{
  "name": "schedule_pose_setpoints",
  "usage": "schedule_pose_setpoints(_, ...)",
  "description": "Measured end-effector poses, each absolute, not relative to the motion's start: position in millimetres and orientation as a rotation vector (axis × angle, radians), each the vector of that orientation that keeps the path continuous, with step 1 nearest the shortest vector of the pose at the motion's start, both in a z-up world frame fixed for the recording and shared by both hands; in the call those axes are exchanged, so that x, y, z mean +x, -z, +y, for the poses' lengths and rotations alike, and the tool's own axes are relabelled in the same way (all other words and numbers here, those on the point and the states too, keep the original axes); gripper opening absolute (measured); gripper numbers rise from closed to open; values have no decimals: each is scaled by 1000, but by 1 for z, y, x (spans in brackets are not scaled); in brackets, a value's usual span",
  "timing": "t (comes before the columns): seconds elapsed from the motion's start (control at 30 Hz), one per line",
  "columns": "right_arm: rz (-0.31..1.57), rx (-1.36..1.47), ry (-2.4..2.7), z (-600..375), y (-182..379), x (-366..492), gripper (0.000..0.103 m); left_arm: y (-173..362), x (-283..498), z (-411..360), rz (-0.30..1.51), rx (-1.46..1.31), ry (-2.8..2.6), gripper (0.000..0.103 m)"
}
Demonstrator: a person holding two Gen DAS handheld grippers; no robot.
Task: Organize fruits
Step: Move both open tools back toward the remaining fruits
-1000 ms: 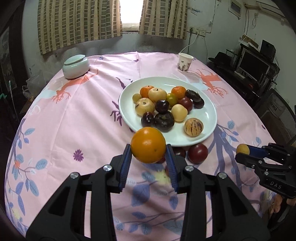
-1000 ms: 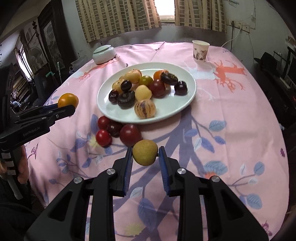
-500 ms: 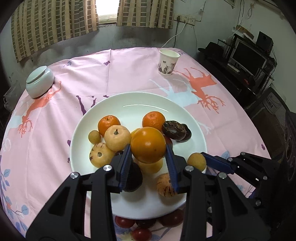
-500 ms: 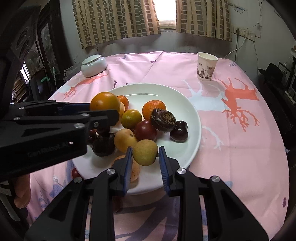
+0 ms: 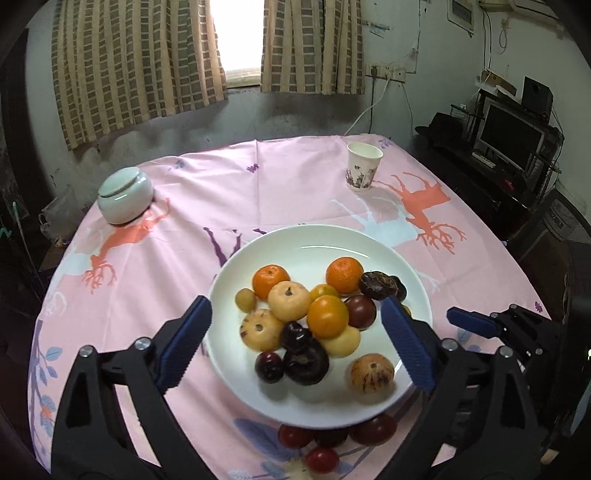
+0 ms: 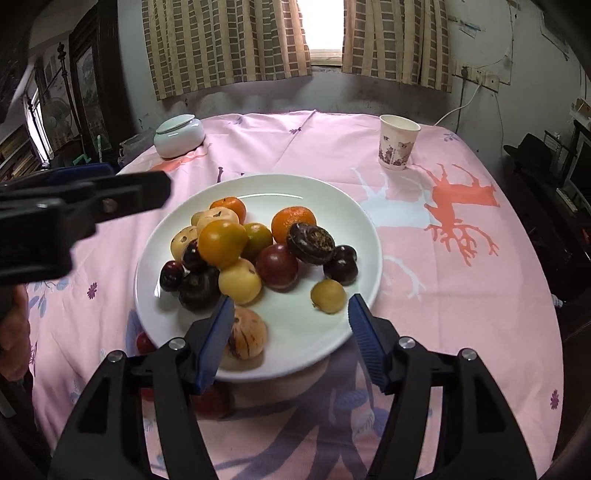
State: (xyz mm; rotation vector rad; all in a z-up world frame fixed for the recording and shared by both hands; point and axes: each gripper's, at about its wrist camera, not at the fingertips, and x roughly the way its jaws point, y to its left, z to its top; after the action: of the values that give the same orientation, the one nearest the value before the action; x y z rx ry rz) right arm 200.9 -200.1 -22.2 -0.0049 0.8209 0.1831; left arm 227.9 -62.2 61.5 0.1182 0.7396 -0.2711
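Now both grippers gape over plate (image 6: 369, 229) rim.

Blown-out window (image 5: 243, 35) backlight, dim room, fisheye-bent edges (dark vignette), soft shadows

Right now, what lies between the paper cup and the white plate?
Only bare pink tablecloth, with its white print, separates the paper cup from the white plate, seen in the right wrist view.

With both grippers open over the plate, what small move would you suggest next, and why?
Probably draw the left gripper back toward the red fruits on the cloth beside the plate: both it and the right gripper are open and empty.
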Motion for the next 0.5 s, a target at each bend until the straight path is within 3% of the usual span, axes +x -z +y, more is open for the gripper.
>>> schedule_pose_setpoints(0.1, 858, 28, -206, -206, 18, 170, 67, -65, 194, -38, 703, 124, 212, 101)
schedule_pose_setpoints(0.17, 874, 69, -234, -208, 19, 146, 78, -60, 170, -25, 696, 126, 174, 101)
schedule_pose_setpoints(0.5, 885, 95, -217, -195, 29, 77, 79, -15, 105, 10, 758, 54, 89, 101)
